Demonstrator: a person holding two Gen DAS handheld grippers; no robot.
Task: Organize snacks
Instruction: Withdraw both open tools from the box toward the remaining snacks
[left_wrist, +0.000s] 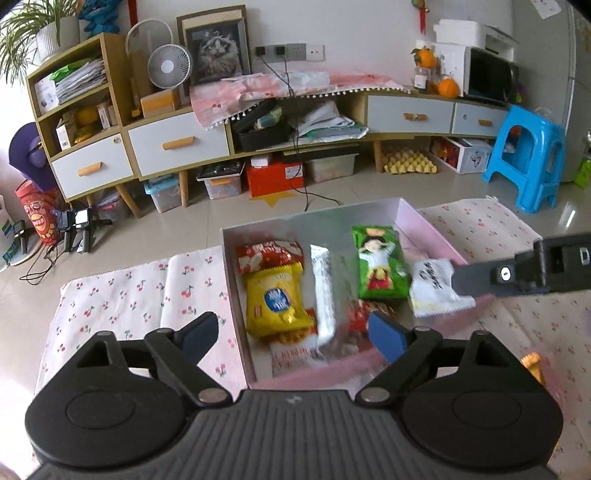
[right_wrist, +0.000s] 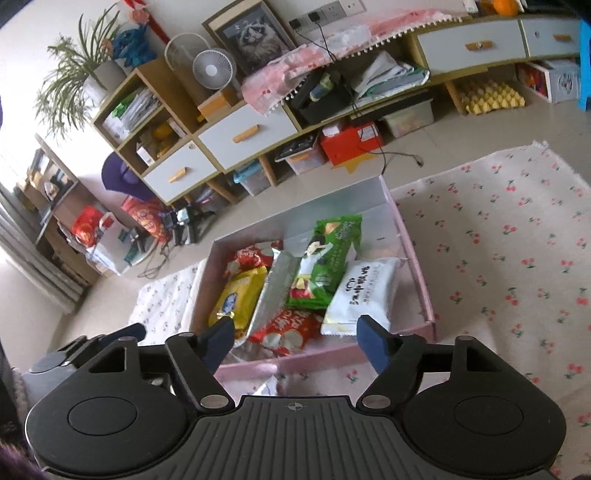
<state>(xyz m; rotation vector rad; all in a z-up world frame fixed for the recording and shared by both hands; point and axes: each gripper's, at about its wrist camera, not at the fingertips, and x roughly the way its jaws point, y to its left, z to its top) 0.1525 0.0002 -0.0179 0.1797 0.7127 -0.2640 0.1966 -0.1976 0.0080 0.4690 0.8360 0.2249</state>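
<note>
An open pink box (left_wrist: 236, 295) on the cherry-print cloth holds several snack packets: a yellow one (left_wrist: 275, 301), a silver bar (left_wrist: 323, 291), a green one (left_wrist: 380, 262), a white one (left_wrist: 434, 286) and red ones (left_wrist: 267, 254). My left gripper (left_wrist: 291, 325) hovers open over the box's near edge with nothing between its pads. A finger (left_wrist: 476, 278) of my right gripper reaches in from the right beside the white packet. In the right wrist view my right gripper (right_wrist: 295, 325) stands open above the near edge, the white packet (right_wrist: 364, 291) lying free beyond it beside the green packet (right_wrist: 328, 266).
The cherry-print cloth (right_wrist: 498, 258) spreads to the right of the box. A loose packet (right_wrist: 269, 386) lies just outside the box's front wall and a small orange piece (left_wrist: 532, 363) at the right. Beyond are a sideboard (left_wrist: 177, 144) and a blue stool (left_wrist: 528, 158).
</note>
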